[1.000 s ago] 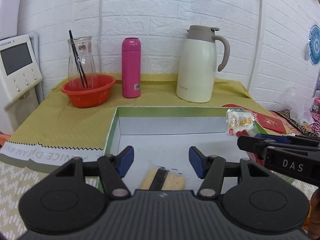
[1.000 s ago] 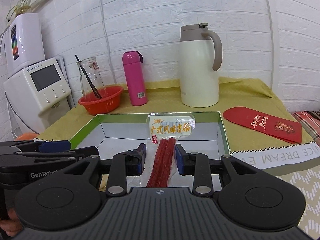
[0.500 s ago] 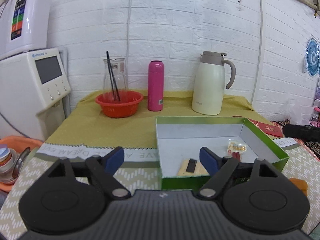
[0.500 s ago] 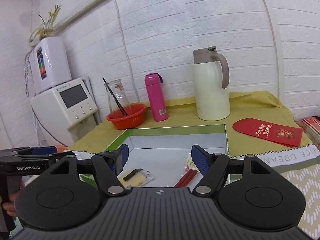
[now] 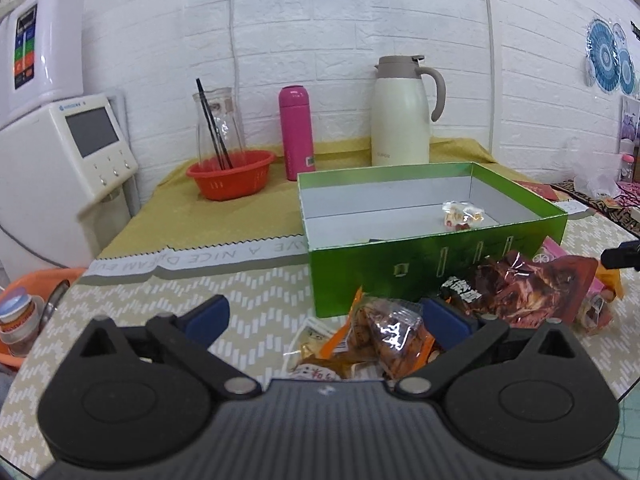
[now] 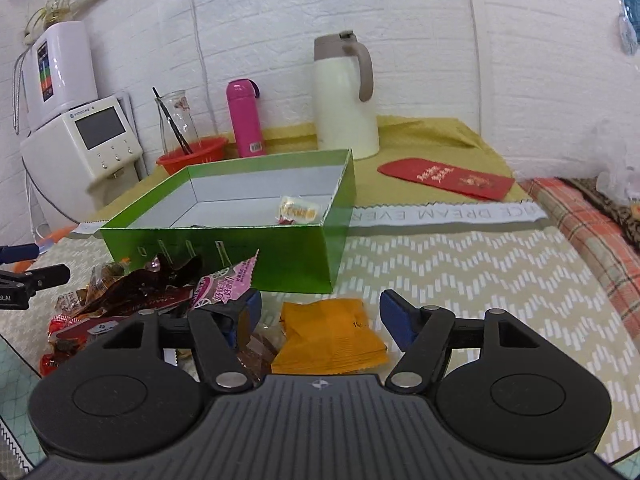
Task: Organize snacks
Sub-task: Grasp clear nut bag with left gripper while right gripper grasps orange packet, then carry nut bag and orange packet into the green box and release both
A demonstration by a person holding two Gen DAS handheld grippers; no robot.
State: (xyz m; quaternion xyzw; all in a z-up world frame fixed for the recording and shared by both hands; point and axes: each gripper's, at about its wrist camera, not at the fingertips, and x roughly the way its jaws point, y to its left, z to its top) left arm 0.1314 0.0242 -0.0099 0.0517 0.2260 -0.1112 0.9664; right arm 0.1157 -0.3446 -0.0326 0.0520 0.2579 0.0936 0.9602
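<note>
Green and open, the box [image 5: 436,268] sits on the table with one small snack packet [image 5: 462,214] inside, while the snack pile [image 5: 400,332] lies in front of it, and the left gripper [image 5: 326,318], its jaws opening, and the right gripper [image 6: 320,316], jaws wide, hold nothing.

Two hand-held black plastic grippers with blue finger pads tilt downward side by side. The left gripper [image 5: 326,320] has its jaws opening, spread wide with nothing pressed between the pads. The right gripper [image 6: 320,312] has its jaws spread fully apart, its blue pads [image 6: 394,314] gripping nothing.
</note>
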